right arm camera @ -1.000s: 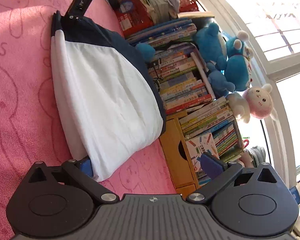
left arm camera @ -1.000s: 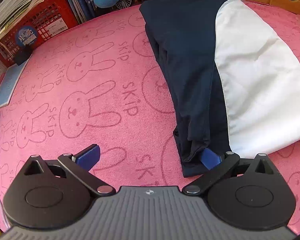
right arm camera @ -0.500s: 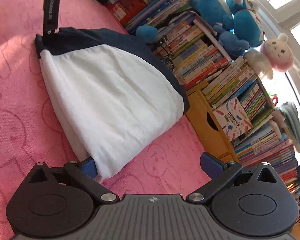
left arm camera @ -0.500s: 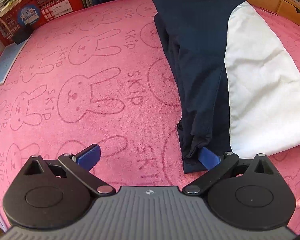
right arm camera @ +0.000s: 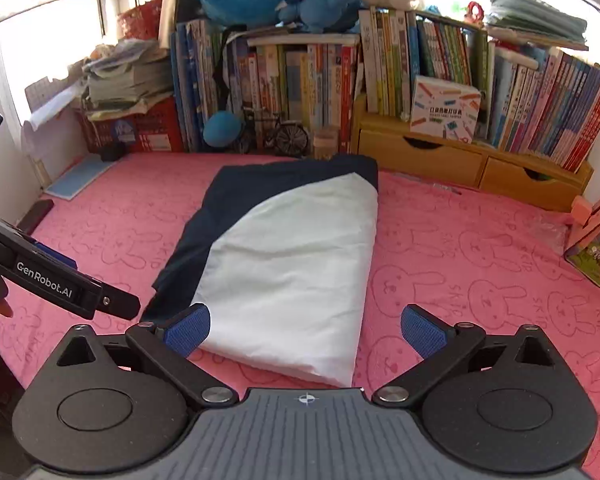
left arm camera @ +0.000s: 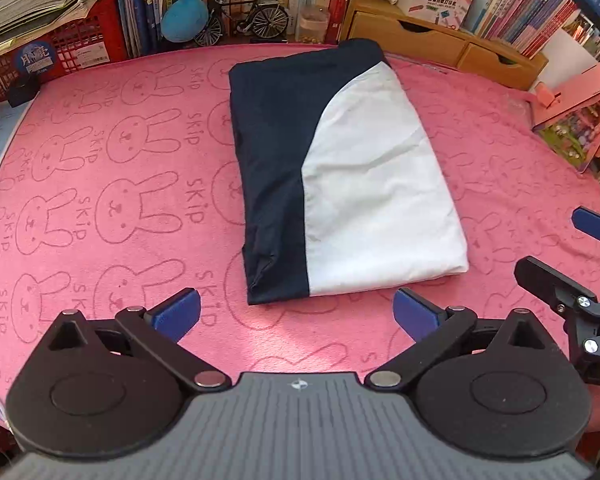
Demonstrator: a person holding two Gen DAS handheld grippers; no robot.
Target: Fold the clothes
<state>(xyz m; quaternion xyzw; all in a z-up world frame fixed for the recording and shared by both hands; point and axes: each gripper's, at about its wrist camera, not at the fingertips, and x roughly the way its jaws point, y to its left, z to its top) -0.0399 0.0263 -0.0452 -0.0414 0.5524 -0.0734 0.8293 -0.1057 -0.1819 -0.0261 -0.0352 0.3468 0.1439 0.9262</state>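
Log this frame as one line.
stage: fold looks done | garment: folded, flat on pink cover | left gripper: open, empty | right gripper: open, empty

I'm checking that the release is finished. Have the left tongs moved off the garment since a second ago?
Yes. The left tongs, open, have backed away toward the near side of the pink blanket; the folded garment now lies clear ahead of them.

Count: one folded navy-and-white garment (left arm camera: 340,184) on one pink rabbit-print cloth (left arm camera: 100,200); two grippers, left gripper (left arm camera: 296,314) and right gripper (right arm camera: 306,330); one model bicycle (left arm camera: 246,16); one red crate (left arm camera: 76,44); two wooden drawers (right arm camera: 472,162); books too many to count.
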